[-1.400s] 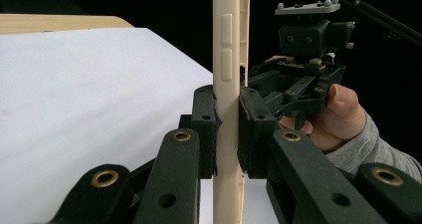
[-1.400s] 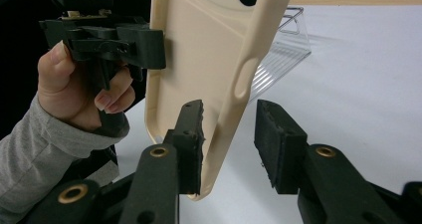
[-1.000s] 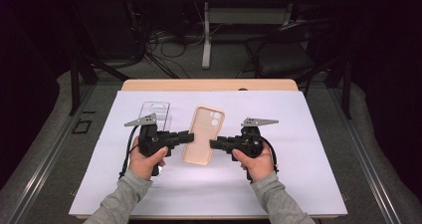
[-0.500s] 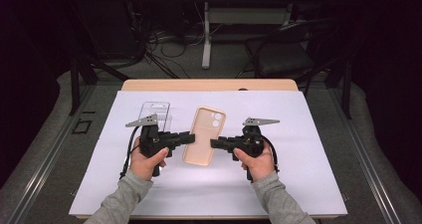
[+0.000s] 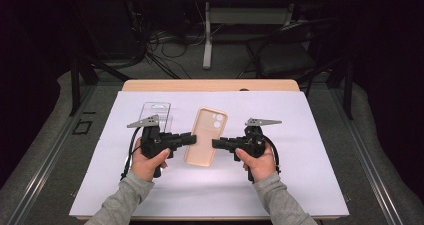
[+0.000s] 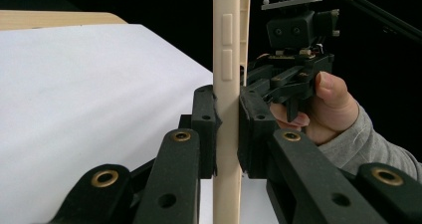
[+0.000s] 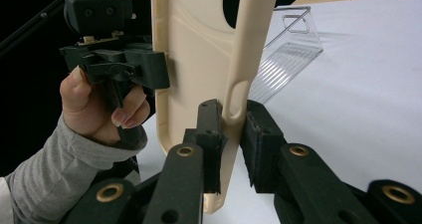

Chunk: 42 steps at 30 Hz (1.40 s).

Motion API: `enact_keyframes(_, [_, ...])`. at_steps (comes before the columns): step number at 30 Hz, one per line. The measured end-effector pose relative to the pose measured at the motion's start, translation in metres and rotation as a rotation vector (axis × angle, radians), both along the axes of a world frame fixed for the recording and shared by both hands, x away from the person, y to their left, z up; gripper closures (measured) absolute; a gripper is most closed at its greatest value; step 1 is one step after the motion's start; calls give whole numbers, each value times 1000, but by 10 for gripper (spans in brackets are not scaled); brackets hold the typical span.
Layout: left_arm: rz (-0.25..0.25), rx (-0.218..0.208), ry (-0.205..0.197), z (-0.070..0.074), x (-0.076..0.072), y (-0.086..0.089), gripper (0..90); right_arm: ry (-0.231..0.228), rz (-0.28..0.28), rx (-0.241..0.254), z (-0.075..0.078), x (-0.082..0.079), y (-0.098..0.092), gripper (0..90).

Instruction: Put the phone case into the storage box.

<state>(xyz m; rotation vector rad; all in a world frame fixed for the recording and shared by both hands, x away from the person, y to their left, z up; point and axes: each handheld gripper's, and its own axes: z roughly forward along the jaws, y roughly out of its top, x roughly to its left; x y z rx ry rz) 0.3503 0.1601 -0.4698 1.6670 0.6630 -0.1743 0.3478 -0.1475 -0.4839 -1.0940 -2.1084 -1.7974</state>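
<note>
A beige phone case (image 5: 205, 135) hangs between my two grippers just above the white sheet (image 5: 300, 180). My left gripper (image 5: 191, 139) is shut on its left long edge; in the left gripper view both pads (image 6: 205, 129) clamp the case rim (image 6: 226, 59) below its side buttons. My right gripper (image 5: 216, 144) holds the opposite edge. Its jaws have just been closing, and in the right gripper view the pads (image 7: 209, 134) sit against the case wall (image 7: 199, 45) near a slot. A hand grips each handle.
A clear plastic package (image 5: 156, 112) lies on the sheet behind my left gripper, also in the right gripper view (image 7: 288, 55). The wooden table edge (image 5: 210, 85) runs along the far side. Dark floor, cables and chair legs lie beyond.
</note>
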Motion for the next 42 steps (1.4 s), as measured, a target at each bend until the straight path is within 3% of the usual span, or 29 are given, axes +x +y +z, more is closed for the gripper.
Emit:
enact_keyframes(21, [3, 9, -4, -1, 0, -1, 803, 27, 2, 24, -3, 2, -2, 814])
enact_keyframes(37, [12, 5, 0, -2, 0, -1, 793, 21, 0, 22, -3, 1, -2, 817])
enact_keyframes(42, [20, 3, 3, -2, 1, 0, 753, 14, -2, 26, -2, 0, -1, 817])
